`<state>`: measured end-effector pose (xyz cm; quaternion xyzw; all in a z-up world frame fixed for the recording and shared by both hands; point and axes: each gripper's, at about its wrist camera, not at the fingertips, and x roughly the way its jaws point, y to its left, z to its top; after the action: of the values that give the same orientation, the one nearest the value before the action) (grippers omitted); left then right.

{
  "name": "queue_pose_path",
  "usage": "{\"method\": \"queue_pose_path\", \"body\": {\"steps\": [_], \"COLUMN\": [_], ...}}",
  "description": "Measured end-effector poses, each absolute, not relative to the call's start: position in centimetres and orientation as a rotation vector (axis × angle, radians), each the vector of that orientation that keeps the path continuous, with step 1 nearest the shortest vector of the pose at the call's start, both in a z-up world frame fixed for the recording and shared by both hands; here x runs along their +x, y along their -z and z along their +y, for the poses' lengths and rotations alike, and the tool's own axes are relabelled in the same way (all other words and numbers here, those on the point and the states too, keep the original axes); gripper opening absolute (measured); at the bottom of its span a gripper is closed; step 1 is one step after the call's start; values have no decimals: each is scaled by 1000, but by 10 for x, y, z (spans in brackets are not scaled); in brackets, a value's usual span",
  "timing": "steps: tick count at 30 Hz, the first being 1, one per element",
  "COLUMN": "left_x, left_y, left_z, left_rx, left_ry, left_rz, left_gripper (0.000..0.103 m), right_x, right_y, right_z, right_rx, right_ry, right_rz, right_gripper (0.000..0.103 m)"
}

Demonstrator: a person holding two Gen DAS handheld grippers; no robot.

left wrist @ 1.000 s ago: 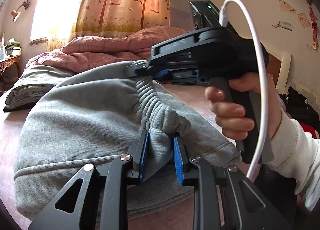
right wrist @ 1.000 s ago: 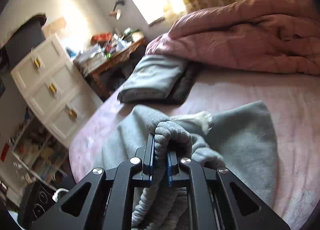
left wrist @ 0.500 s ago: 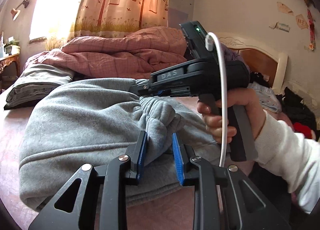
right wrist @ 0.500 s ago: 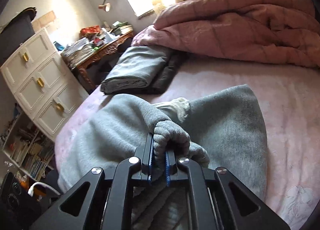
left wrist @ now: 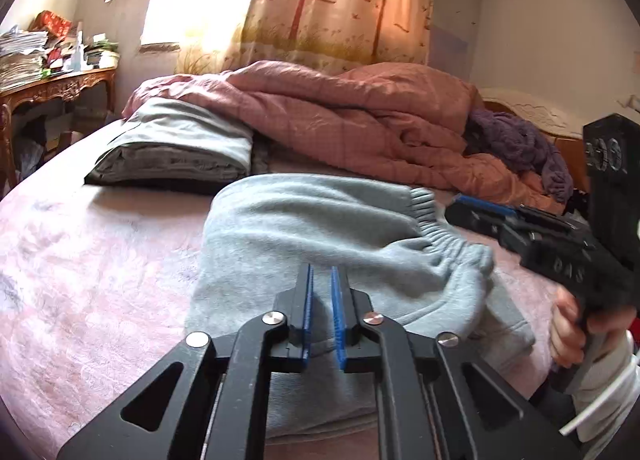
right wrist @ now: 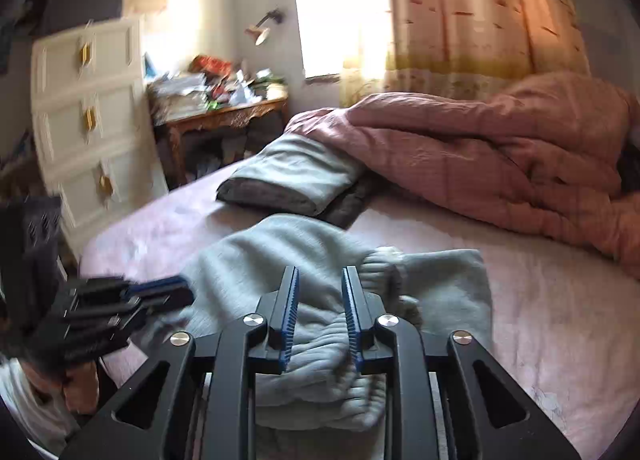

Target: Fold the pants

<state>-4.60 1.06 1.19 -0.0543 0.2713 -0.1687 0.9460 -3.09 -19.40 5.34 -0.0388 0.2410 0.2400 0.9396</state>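
Observation:
Grey sweatpants (left wrist: 320, 219) lie folded in a heap on the pink bed sheet (left wrist: 80, 260), their ribbed waistband (left wrist: 448, 244) bunched at the right. My left gripper (left wrist: 321, 272) hovers just short of the pants, its jaws closing to a narrow slit with no cloth between them. My right gripper (right wrist: 321, 276) sits over the gathered waistband (right wrist: 320, 340), its jaws opening. Grey cloth lies under and between the blue pads (right wrist: 289, 308), which do not press it. Each view shows the other gripper beside the pants: the right gripper (left wrist: 476, 207) and the left gripper (right wrist: 160, 292), both blurred.
A rumpled pink quilt (left wrist: 360, 115) fills the far side of the bed. Folded grey clothes (left wrist: 176, 155) lie beyond the pants. A purple garment (left wrist: 516, 143) sits by the headboard. A cluttered wooden desk (right wrist: 224, 115) and white drawers (right wrist: 88, 119) stand left of the bed.
Both grippers have let go of the pants' waistband and pulled back from it. The left jaws have closed empty, the right jaws have parted, and the pants have dropped onto the bed.

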Motion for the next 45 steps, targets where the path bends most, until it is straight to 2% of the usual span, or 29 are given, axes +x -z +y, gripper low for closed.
{"method": "queue_pose_path", "body": {"steps": [3, 6, 11, 20, 23, 27, 28, 29, 34, 45], "left_x": [-51, -67, -78, -62, -42, -10, -10, -14, -40, -56], "left_y": [-1, 9, 17, -18, -23, -3, 2, 5, 16, 3], "left_z": [12, 16, 14, 5, -15, -24, -24, -26, -28, -16], "left_rx": [-86, -55, -44, -111, -91, -155, -159, -144, -120, -160], "left_ry": [349, 360, 356, 443, 423, 426, 429, 428, 450, 478], "left_rz": [564, 540, 523, 503, 519, 629, 635, 620, 586, 586], "left_gripper": [2, 1, 1, 2, 2, 2, 2, 2, 0, 0], "right_x": [-24, -37, -54, -8, 19, 55, 61, 67, 89, 55], "right_y": [-28, -17, -6, -56, -52, -26, -20, -16, -3, -26], "right_z": [-183, -196, -196, -216, -210, -211, -214, -219, -241, -227], "right_rx": [-138, -79, -138, 42, 86, 172, 184, 195, 323, 213], "right_ry": [-390, -403, -377, -495, -563, -576, -566, -541, -547, -523], "right_rz": [613, 588, 557, 574, 665, 802, 805, 801, 826, 734], "right_gripper": [14, 13, 13, 14, 13, 13, 9, 0, 0, 0]}}
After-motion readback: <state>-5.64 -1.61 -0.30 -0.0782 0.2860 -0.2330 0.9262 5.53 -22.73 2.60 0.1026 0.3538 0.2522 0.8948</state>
